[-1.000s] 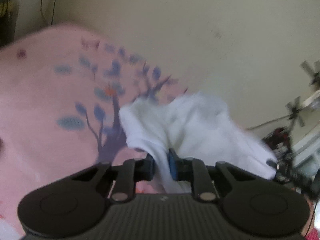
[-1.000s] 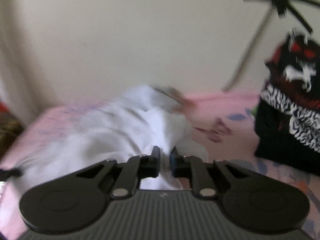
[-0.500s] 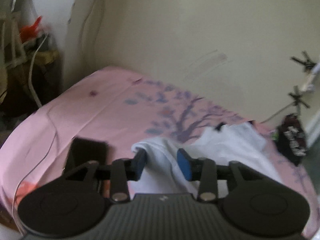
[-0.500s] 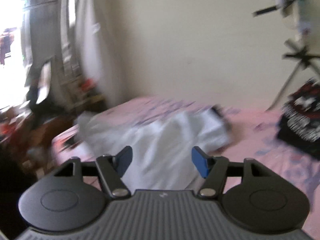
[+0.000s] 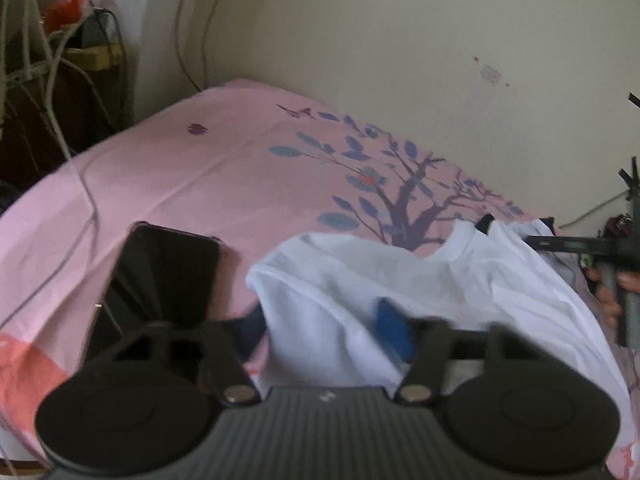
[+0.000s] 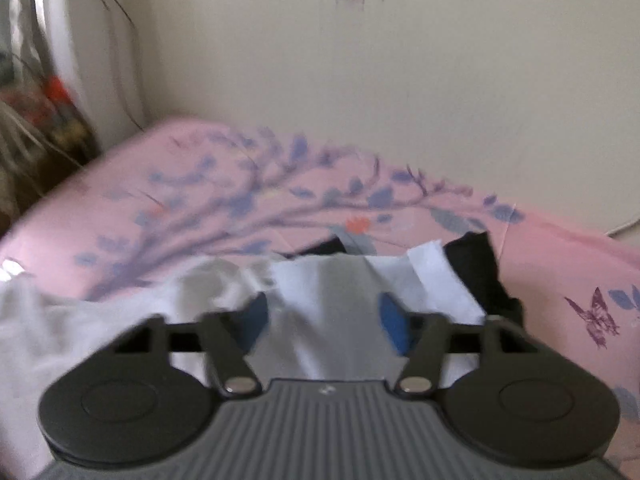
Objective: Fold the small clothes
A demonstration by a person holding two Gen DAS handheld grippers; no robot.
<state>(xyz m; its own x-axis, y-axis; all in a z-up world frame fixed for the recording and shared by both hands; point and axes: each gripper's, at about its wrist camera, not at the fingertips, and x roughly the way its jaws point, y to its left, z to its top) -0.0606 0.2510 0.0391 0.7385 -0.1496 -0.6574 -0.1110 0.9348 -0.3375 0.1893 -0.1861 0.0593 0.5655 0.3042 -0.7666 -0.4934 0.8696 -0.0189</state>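
Observation:
A small white T-shirt [image 5: 420, 280] lies rumpled on the pink bed sheet [image 5: 200, 168]; its neckline faces the wall. My left gripper [image 5: 324, 332] is open, its jaws spread wide over the shirt's near left edge, with cloth draped between them. In the right wrist view the same white shirt [image 6: 328, 280] lies under my right gripper [image 6: 320, 320], which is open and holds nothing. The right gripper's body also shows at the far right of the left wrist view [image 5: 580, 246].
A black phone [image 5: 160, 272] lies on the sheet left of the shirt, a thin cable [image 5: 80, 200] beside it. A dark garment [image 6: 480, 264] sticks out behind the shirt. The wall [image 5: 400, 40] borders the bed; cluttered shelves and cables [image 5: 48, 60] stand at left.
Both grippers were shut on the white shirt one second ago and have opened. The shirt has dropped onto the bed. Both grippers now hover close over it.

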